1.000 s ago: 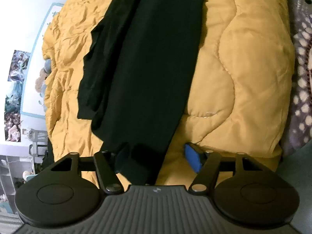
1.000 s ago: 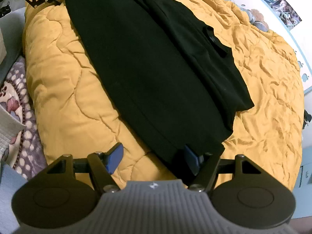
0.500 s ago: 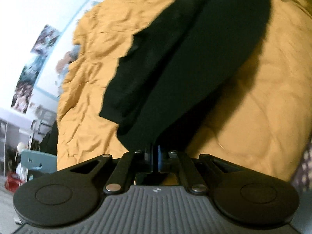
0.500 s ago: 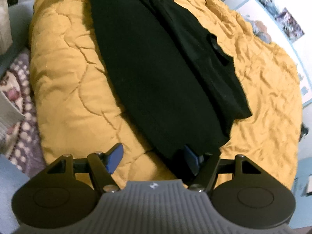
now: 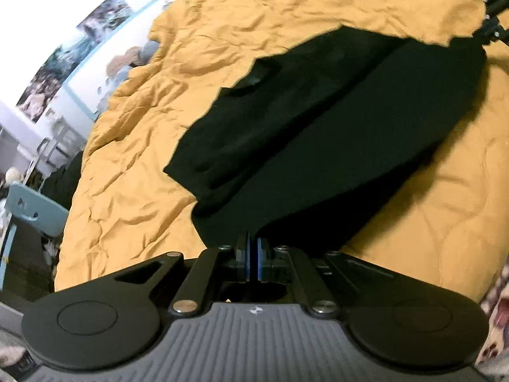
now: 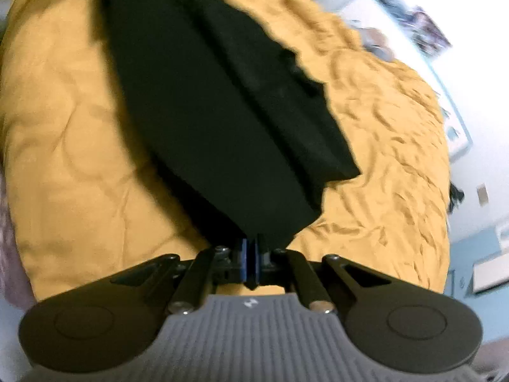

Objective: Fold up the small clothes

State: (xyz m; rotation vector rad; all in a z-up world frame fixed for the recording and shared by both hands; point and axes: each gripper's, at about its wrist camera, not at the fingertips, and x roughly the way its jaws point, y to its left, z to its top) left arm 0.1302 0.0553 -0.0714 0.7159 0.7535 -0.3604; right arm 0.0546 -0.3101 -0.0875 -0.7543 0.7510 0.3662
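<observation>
Right wrist: garment (image 6: 203,121) lengthwise (receding)

Readable text: none in either wrist view.
Gripper body mark: a small pale emblem sits on the grey ribbed housing (image 5: 254,310) just behind the closed jaws in the left wrist view; it is a shape, not letters.
Same mark, right wrist view: a small pale emblem on the grey ribbed body (image 6: 250,303) just behind the jaws; no letters can be made out.
Wall pictures: posters (image 5: 63,60) far ahead and to the left of the left gripper are too blurred to show any words.
Black garment: no label or print shows on the black garment (image 5: 334,133) ahead of the jaws.
</observation>
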